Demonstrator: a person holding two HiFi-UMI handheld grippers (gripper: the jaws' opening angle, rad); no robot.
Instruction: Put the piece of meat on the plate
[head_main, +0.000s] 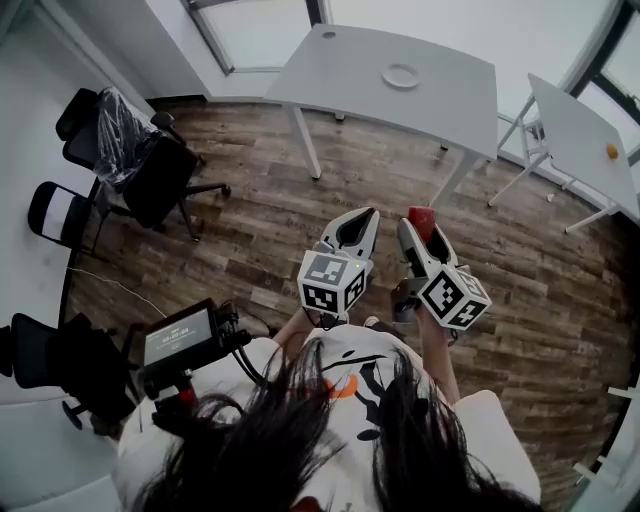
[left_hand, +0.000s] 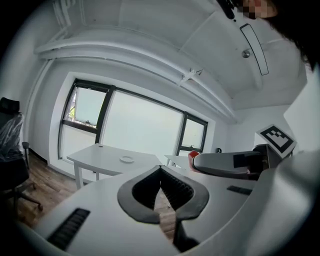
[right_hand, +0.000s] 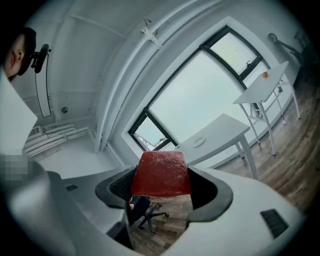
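A red piece of meat (head_main: 421, 216) stands upright between the jaws of my right gripper (head_main: 420, 226), which is shut on it. In the right gripper view the meat (right_hand: 161, 170) fills the gap between the pads of the right gripper (right_hand: 162, 176). A small white plate (head_main: 400, 76) lies on the white table (head_main: 440, 95) across the room, far from both grippers; it also shows as the plate (right_hand: 199, 142) and the plate (left_hand: 127, 159). My left gripper (head_main: 368, 213) hangs beside the right one, shut with nothing in it, its tips meeting at the left gripper (left_hand: 161, 171).
Both grippers are held in mid-air over a wooden floor (head_main: 270, 230). Black office chairs (head_main: 150, 165) stand at the left. A second white table (head_main: 585, 140) at the right carries a small orange object (head_main: 612, 151). A small monitor (head_main: 180, 338) sits at my lower left.
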